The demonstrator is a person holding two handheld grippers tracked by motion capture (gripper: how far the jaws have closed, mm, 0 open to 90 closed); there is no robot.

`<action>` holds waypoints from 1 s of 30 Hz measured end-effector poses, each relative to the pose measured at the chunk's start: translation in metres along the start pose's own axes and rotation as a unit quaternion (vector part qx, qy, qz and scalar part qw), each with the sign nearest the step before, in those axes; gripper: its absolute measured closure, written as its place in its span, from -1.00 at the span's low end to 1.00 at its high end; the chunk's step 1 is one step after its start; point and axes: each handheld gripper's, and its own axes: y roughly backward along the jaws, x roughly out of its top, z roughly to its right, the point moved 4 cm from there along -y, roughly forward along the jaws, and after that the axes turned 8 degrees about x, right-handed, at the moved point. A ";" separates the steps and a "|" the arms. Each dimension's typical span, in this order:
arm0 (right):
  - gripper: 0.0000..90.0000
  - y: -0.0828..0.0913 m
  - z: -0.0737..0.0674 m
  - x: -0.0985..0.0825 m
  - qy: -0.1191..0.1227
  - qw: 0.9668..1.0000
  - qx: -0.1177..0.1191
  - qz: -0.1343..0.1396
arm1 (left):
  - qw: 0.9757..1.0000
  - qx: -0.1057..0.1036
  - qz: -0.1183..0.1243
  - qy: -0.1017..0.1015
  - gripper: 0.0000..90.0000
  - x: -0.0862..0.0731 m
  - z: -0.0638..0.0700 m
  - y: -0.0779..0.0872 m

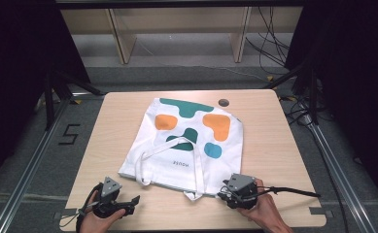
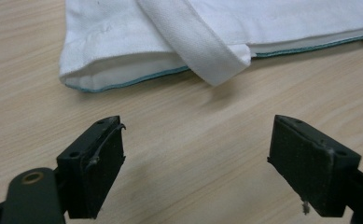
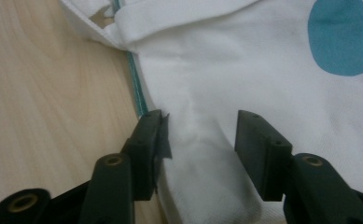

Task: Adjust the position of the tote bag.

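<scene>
Worktop carries bag, flat, mouth edge toward person. Right gripper at bag's near right corner: fingers straddle raised fold of cloth, gap visible both sides, not clamped. Left gripper spread wide over bare wood, bag corner and strap just ahead.

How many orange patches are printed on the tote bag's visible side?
2 on the tote bag: one orange patch at the upper left of the print, another at the upper right. The underside is hidden.
</scene>
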 end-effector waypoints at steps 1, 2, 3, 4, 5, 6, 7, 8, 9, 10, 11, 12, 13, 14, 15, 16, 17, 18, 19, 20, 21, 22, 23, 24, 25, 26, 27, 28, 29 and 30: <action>0.20 0.001 0.000 0.000 0.005 1.000 -0.007 -0.001 | 1.000 0.000 -0.002 -0.003 -0.62 0.000 0.000 0.000; 0.24 0.002 0.000 -0.001 0.007 1.000 -0.007 -0.006 | 1.000 0.003 0.004 0.007 -0.62 0.000 0.001 -0.002; 0.29 0.001 0.001 -0.001 0.023 1.000 -0.003 -0.005 | 1.000 0.005 0.003 0.009 -0.62 0.000 0.001 -0.002; 0.32 0.003 -0.001 -0.003 0.015 1.000 -0.006 -0.009 | 1.000 0.006 0.004 0.011 -0.62 0.000 0.002 -0.002; 0.38 0.005 -0.001 -0.004 0.018 1.000 -0.013 -0.011 | 1.000 0.001 -0.002 0.000 -0.62 0.000 0.001 0.000; 0.42 0.007 -0.002 -0.005 0.025 0.999 -0.023 -0.012 | 1.000 -0.001 -0.001 -0.001 -0.62 0.000 0.000 0.000; 0.46 0.010 -0.003 -0.006 0.026 0.999 -0.034 -0.011 | 1.000 -0.003 -0.005 -0.004 -0.62 -0.001 -0.001 0.000; 0.48 0.012 -0.001 -0.006 0.041 0.998 -0.040 -0.010 | 1.000 -0.001 -0.006 -0.005 -0.62 -0.001 -0.001 0.000; 0.50 0.015 -0.001 -0.006 0.031 0.998 -0.054 -0.002 | 1.000 -0.001 -0.006 -0.005 -0.62 -0.001 -0.001 0.000; 0.50 0.016 0.000 -0.005 0.030 0.999 -0.045 0.004 | 1.000 -0.001 0.001 0.005 -0.62 0.000 0.001 -0.001; 0.50 0.016 0.000 -0.005 0.020 0.999 -0.046 0.002 | 1.000 0.005 0.005 0.009 -0.62 0.000 0.002 -0.003; 0.50 0.016 0.000 -0.005 0.020 0.999 -0.046 0.002 | 1.000 0.005 0.005 0.009 -0.62 0.000 0.002 -0.003; 0.50 0.009 0.000 -0.006 0.027 0.999 -0.044 -0.010 | 1.000 -0.003 -0.007 -0.010 -0.62 0.000 0.001 -0.001; 0.50 0.007 0.003 -0.006 0.050 0.997 -0.049 -0.024 | 1.000 -0.005 -0.008 -0.010 -0.62 0.000 0.001 -0.001; 0.50 0.005 0.002 -0.006 0.045 0.997 -0.049 -0.024 | 1.000 -0.005 -0.003 -0.005 -0.62 0.000 0.002 -0.001; 0.50 0.005 0.002 -0.006 0.045 0.997 -0.049 -0.024 | 1.000 -0.005 -0.003 -0.005 -0.62 0.000 0.002 -0.001; 0.50 0.002 0.003 -0.003 0.029 0.999 -0.038 -0.013 | 1.000 0.001 -0.005 -0.009 -0.62 -0.001 0.001 -0.002; 0.50 0.002 0.003 -0.003 0.029 0.999 -0.038 -0.013 | 1.000 0.001 -0.005 -0.009 -0.62 -0.001 0.001 -0.002; 0.70 0.002 0.005 -0.002 0.029 0.999 -0.023 -0.006 | 1.000 0.001 -0.007 -0.013 -0.62 0.000 0.000 0.000; 0.80 0.003 0.004 -0.002 0.029 0.999 -0.019 -0.001 | 1.000 0.000 -0.002 -0.002 -0.62 0.000 0.001 -0.001; 0.89 0.004 0.004 -0.002 0.020 1.000 -0.017 0.006 | 1.000 0.001 0.004 0.009 -0.62 0.000 0.002 -0.002; 0.89 0.004 0.004 -0.002 0.020 1.000 -0.017 0.006 | 1.000 0.001 0.004 0.009 -0.62 0.000 0.002 -0.002; 0.96 0.009 0.008 0.001 0.016 0.999 -0.013 0.024 | 1.000 -0.002 -0.006 -0.003 -0.62 0.000 -0.001 -0.001; 0.96 0.011 0.008 0.001 0.001 0.999 -0.016 0.028 | 1.000 0.000 -0.004 -0.007 -0.62 0.001 -0.003 0.001; 0.97 0.012 0.010 0.002 0.001 0.999 -0.010 0.038 | 1.000 0.011 0.011 0.001 -0.61 0.003 -0.003 0.000; 0.97 0.012 0.010 0.002 0.001 0.999 -0.010 0.038 | 1.000 0.011 0.011 0.001 -0.60 0.003 -0.003 0.000; 0.97 0.014 0.011 0.004 -0.011 0.999 -0.006 0.047 | 1.000 0.008 0.008 -0.001 -0.60 0.004 -0.005 0.002; 0.98 0.021 0.016 0.006 -0.049 0.996 0.004 0.074 | 1.000 0.016 0.014 0.005 -0.60 0.006 -0.007 0.000; 0.98 0.024 0.020 0.007 -0.058 0.994 0.007 0.089 | 1.000 0.020 0.017 0.007 -0.60 0.008 -0.008 0.000; 0.98 0.027 0.023 0.009 -0.066 0.992 0.012 0.103 | 1.000 0.020 0.017 0.007 -0.60 0.008 -0.008 0.000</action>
